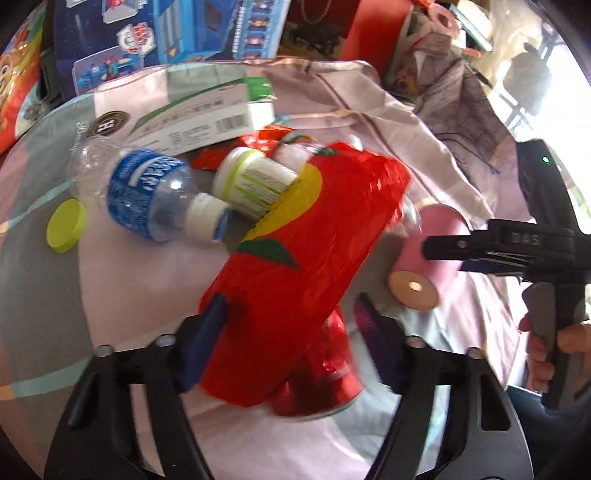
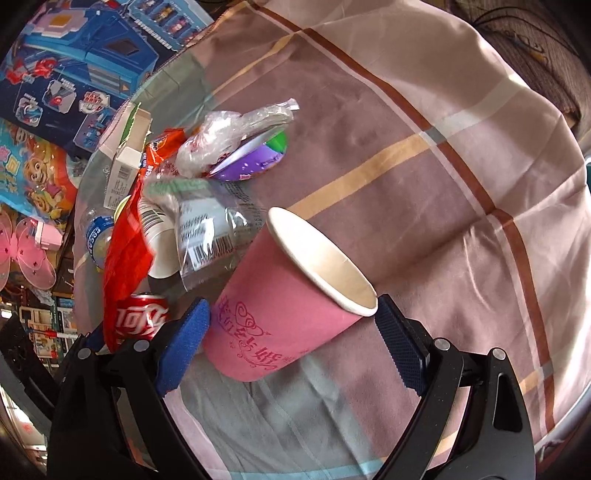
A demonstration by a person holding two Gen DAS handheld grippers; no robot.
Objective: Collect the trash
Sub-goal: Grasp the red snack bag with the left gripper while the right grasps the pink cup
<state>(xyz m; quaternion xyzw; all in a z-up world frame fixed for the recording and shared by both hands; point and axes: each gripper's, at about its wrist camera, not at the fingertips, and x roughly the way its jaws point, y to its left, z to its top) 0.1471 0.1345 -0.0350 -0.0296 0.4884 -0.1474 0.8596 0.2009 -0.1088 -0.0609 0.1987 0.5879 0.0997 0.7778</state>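
A red snack bag (image 1: pixel 295 236) with a yellow patch lies tilted over a red soda can (image 1: pixel 325 369) on the cloth-covered table. My left gripper (image 1: pixel 291 302) straddles the bag's near end; the left pad touches it, while the right pad (image 1: pixel 369 325) stands just clear. A pink paper cup (image 2: pixel 280 321) lies on its side, mouth toward the upper right. My right gripper (image 2: pixel 291 304) is open around it, one blue pad (image 2: pixel 184 343) by its base end and the other by the rim. In the left wrist view the right gripper (image 1: pixel 436 247) reaches over the pink cup (image 1: pixel 424 266).
More litter lies behind: a clear water bottle (image 1: pixel 147 192), a white tub (image 1: pixel 255 181), a yellow-green lid (image 1: pixel 64 225), a white carton (image 1: pixel 207 118), clear wrappers (image 2: pixel 221 225), a purple-lidded cup (image 2: pixel 255 158). Toy boxes (image 1: pixel 166 33) stand past the table's far edge.
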